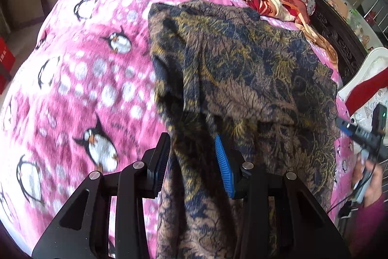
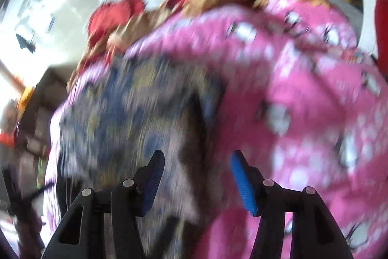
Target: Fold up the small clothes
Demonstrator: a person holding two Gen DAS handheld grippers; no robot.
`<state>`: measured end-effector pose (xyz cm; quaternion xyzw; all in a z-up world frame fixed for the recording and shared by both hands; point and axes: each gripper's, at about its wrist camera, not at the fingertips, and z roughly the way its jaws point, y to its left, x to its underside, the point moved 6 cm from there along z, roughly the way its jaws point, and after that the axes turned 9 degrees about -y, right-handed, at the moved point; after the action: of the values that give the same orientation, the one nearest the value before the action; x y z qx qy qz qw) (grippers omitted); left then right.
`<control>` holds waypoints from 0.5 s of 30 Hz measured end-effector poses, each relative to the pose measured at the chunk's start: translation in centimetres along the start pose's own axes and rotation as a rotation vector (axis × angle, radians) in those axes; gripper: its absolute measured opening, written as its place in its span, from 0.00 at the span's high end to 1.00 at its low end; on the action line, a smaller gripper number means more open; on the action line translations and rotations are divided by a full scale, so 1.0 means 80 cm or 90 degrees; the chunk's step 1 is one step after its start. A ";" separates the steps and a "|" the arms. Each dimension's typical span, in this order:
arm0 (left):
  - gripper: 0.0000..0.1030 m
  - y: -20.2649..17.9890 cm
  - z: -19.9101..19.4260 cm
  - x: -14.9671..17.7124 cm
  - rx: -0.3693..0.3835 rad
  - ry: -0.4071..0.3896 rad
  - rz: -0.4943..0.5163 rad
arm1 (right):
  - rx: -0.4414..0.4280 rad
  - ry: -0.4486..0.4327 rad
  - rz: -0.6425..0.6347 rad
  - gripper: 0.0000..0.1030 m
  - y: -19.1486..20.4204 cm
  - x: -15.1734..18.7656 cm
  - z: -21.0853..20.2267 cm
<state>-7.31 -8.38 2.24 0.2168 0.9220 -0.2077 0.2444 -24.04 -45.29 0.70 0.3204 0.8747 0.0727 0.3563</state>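
Brown-and-navy floral knit garment (image 1: 242, 69) lying on pink penguin-print fleece blanket (image 1: 80, 89). Left gripper (image 1: 194, 149) jaws pinching garment's near strip. Right gripper (image 2: 197, 171) jaws standing apart, gripping nothing. Risk: one-sided pulling bunching garment, skewing fold.

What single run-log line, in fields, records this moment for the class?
task: fold small clothes | left gripper: shut on brown-and-blue patterned garment | right gripper: open, over garment edge | surface: pink penguin-print fleece blanket
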 end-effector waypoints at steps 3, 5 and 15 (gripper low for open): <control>0.63 0.004 -0.012 0.013 0.001 0.005 -0.010 | 0.027 0.018 -0.044 0.92 0.004 0.029 0.006; 0.63 0.006 -0.023 0.020 0.004 0.001 -0.009 | 0.026 0.000 -0.040 0.92 -0.001 0.029 -0.001; 0.46 0.027 -0.063 0.069 0.005 0.006 -0.014 | -0.004 -0.007 -0.009 0.39 0.009 0.047 -0.053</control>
<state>-12.39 -2.50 2.63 0.2090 0.9246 -0.2132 0.2367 -28.55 -42.02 1.91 0.3135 0.8746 0.0712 0.3629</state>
